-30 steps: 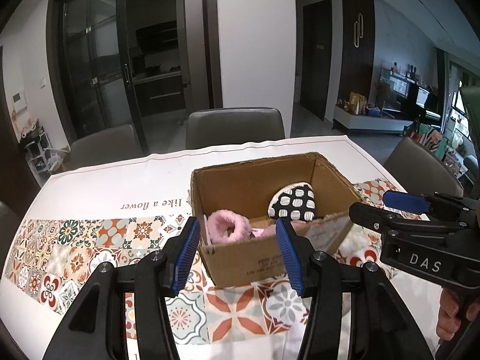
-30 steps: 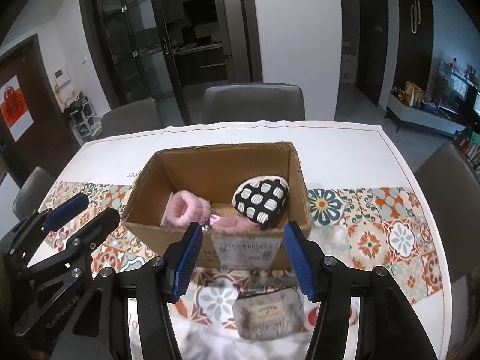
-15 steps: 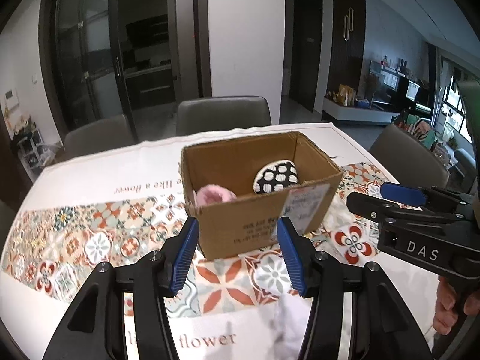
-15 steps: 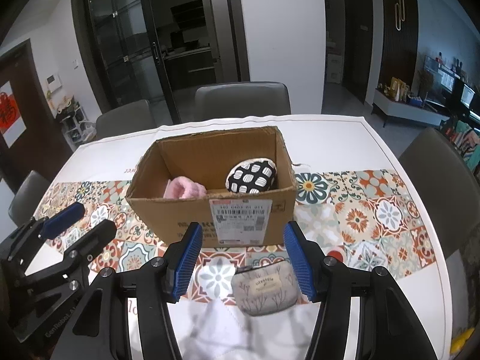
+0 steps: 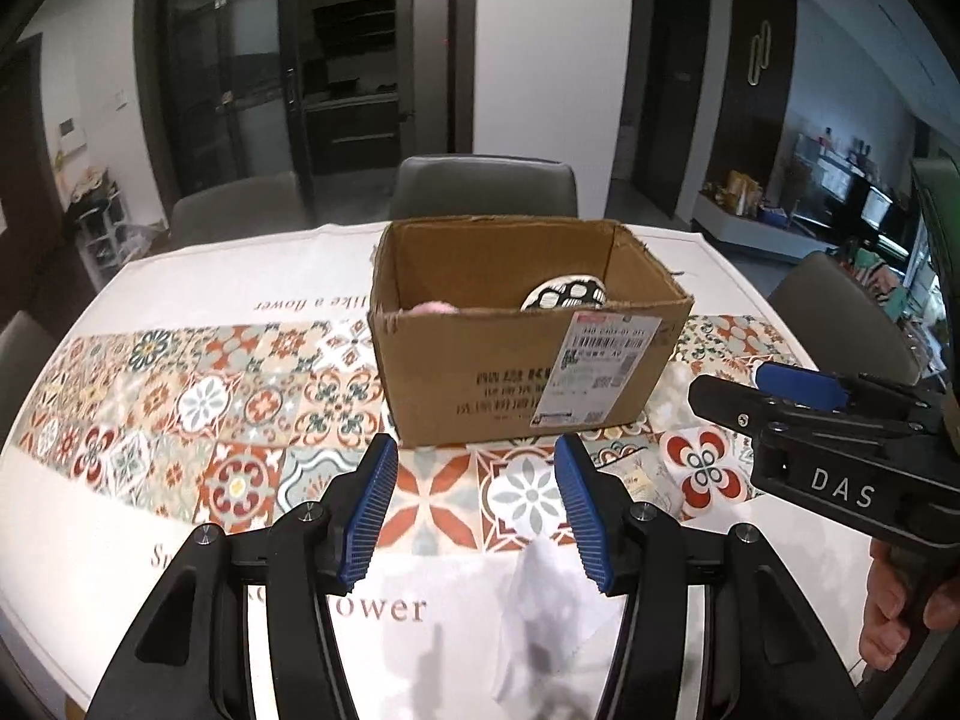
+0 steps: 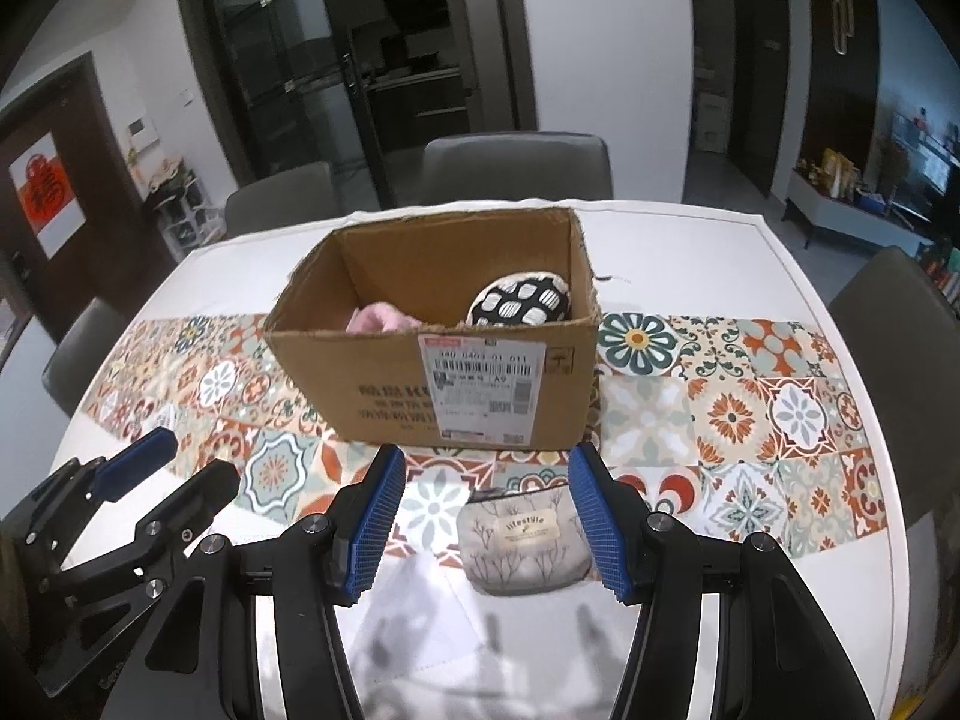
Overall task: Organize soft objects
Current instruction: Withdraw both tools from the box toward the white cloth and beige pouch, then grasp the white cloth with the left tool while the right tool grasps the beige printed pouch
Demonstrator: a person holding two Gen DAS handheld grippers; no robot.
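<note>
A cardboard box (image 6: pixel 456 336) is seen standing open-topped on the patterned tablecloth (image 6: pixel 732 414) of a white table (image 6: pixel 798 276), and every other place is given from it. Inside the box, a black-and-white patterned pouch (image 6: pixel 519 300) is propped against the right wall, and a pink fluffy item (image 6: pixel 381 319) is lodged toward the left wall, only its top being seen over the front rim. A white shipping label (image 6: pixel 483 390) is stuck on the box's front face.

Just in front of the box, on the cloth, a grey pouch (image 6: pixel 522 546) printed with bare branches and a small label is laid flat. It is framed by the right gripper (image 6: pixel 483 519), whose blue-padded fingers (image 6: pixel 372 516) are spread wide and hold nothing; whether the right pad touches the pouch cannot be told.

The left gripper (image 5: pixel 474 516) is held in front of the box's left half, its fingers likewise parted and empty. A crumpled white cloth (image 5: pixel 540 612) is seen on the table in front of the box, between the left gripper's fingers and nearer the right one. Grey chairs (image 6: pixel 516 165) are placed behind the box.
</note>
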